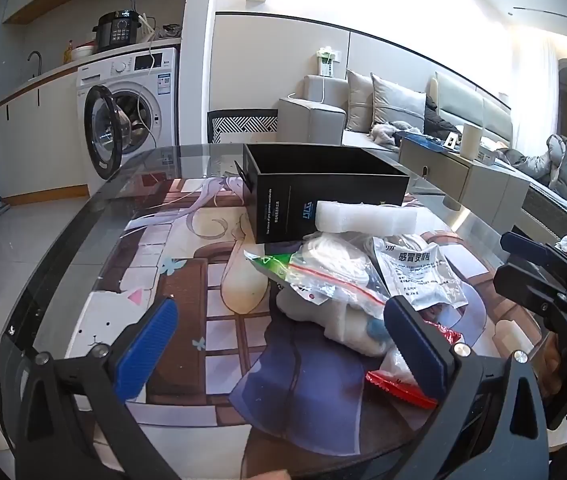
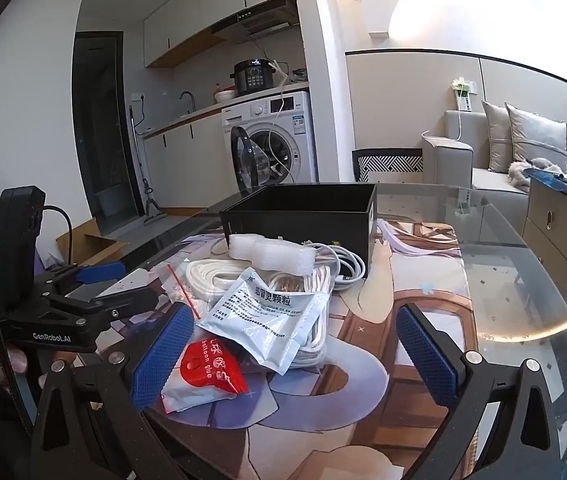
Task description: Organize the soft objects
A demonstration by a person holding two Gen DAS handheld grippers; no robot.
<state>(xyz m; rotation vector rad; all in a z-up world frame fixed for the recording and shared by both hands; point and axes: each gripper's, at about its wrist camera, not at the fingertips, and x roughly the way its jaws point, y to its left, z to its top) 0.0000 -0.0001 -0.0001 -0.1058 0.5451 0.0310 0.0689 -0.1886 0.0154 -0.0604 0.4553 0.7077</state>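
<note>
Glass counter [image 2: 523, 264] with a printed mat beneath, carrying a heap of soft items in front of an open black box [image 2: 303, 212]. Left claw [image 1: 279, 344] spread wide, holding nothing, its right pad beside the heap; right claw [image 2: 295, 352] likewise wide and empty, straddling the near edge of the heap. Heap contents: white foam block [image 2: 271, 254] resting against the box wall; coiled white cable [image 2: 219, 276] (partly inside a clear zip bag); silver medicine sachet [image 2: 271, 316] lying on top; red balloon-glue packet [image 2: 203, 376] nearest the right claw, touching its left pad. Washing machine [image 2: 279, 140] with its door open behind.
</note>
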